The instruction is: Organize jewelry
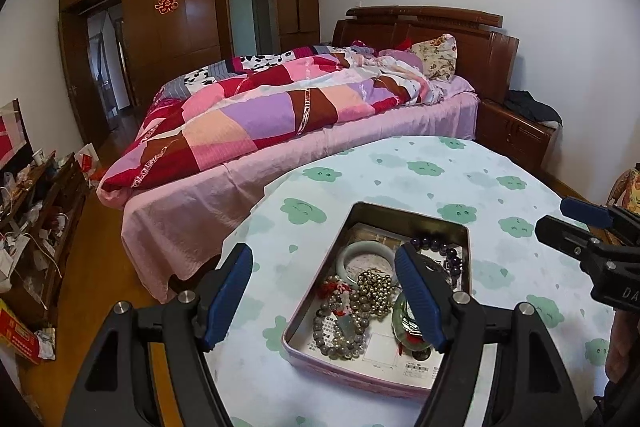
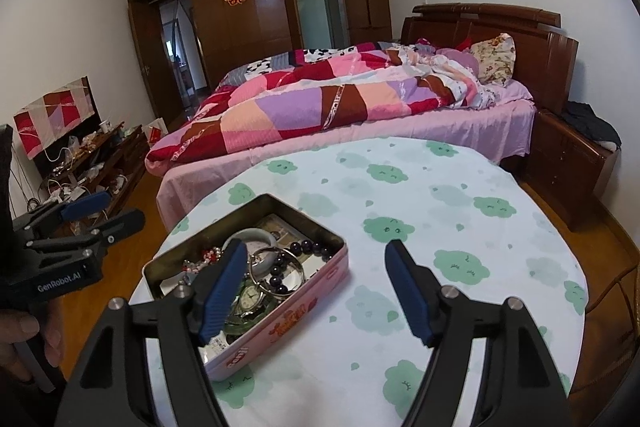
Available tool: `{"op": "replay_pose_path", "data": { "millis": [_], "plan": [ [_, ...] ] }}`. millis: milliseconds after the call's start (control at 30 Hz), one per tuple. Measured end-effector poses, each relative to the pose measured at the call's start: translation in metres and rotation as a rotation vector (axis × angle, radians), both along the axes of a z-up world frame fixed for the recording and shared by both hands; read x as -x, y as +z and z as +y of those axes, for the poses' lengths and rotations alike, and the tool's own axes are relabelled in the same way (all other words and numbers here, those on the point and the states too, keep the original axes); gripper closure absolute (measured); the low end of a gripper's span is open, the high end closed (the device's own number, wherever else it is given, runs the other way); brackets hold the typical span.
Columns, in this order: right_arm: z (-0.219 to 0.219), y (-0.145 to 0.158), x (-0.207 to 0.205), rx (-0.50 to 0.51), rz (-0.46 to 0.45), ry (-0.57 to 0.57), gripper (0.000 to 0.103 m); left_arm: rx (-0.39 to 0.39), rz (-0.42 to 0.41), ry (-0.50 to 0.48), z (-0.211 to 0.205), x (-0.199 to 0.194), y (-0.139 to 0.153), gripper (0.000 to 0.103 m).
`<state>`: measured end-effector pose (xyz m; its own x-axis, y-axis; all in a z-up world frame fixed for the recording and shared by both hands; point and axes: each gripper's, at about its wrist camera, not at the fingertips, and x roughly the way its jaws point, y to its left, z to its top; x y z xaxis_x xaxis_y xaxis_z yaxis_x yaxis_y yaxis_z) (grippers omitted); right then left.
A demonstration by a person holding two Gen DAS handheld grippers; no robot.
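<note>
Left wrist view: the left gripper (image 1: pixel 326 297) hangs above the near edge of the counter (image 1: pixel 460 183), its blue-padded fingers (image 1: pixel 230 297) spread wide with nothing between them. It tilts down toward the open tin (image 1: pixel 308 307), so that the left finger lies over bare cloth beside the tin and the right one over the tin's contents. In the tin lie a pale jade bangle (image 1: pixel 350 253), a heap of gold-coloured beads (image 1: pixel 374 291), a grey bead bracelet (image 1: pixel 346 341), a dark purple bead bracelet (image 1: pixel 438 247) toward the far corner and a small red-tasselled charm (image 1: pixel 336 293), all on printed paper. The right gripper (image 1: pixel 576 223) enters from the right edge, held above the counter and well apart from the tin (its fingers look parted, one blue pad above a black one).

Right wrist view: the right gripper (image 2: pixel 316 291) is spread just as wide and holds nothing; its left finger hangs over the tin (image 2: pixel 320 277), its right finger over the cloud-print cloth. This view shows the tin's pink printed side wall, and inside it a wristwatch (image 2: pixel 252 297) and a silver bangle (image 2: pixel 278 269) that the other view hides behind a finger. The left gripper (image 2: pixel 102 209) shows at the left edge beyond the counter's rim, fingers parted, with the person's hand (image 2: pixel 28 345) gripping its handle. The bed (image 2: pixel 360 99) lies behind the counter.
</note>
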<state>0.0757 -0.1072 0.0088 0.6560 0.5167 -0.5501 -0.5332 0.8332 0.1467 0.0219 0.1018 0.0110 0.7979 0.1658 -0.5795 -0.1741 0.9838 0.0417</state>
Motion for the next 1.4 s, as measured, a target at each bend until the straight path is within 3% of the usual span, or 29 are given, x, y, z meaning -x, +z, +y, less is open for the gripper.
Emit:
{"op": "replay_pose_path", "data": {
  "millis": [533,967,1400],
  "plan": [
    [-0.0044,0.0056,0.0052,-0.007,-0.026,-0.008,0.023,0.001,0.003,-0.002,-0.0018,0.0011,0.0005,0.029],
    [-0.0081,0.0074,0.0059,-0.007,-0.036,-0.022,0.019,0.061,0.029,0.008,0.0042,-0.0023,-0.0025,0.029],
    [-0.0082,0.0068,0.0061,-0.003,-0.034,-0.025,0.015,0.018,0.035,0.012,0.0010,-0.0038,-0.0085,0.024]
  ]
}}
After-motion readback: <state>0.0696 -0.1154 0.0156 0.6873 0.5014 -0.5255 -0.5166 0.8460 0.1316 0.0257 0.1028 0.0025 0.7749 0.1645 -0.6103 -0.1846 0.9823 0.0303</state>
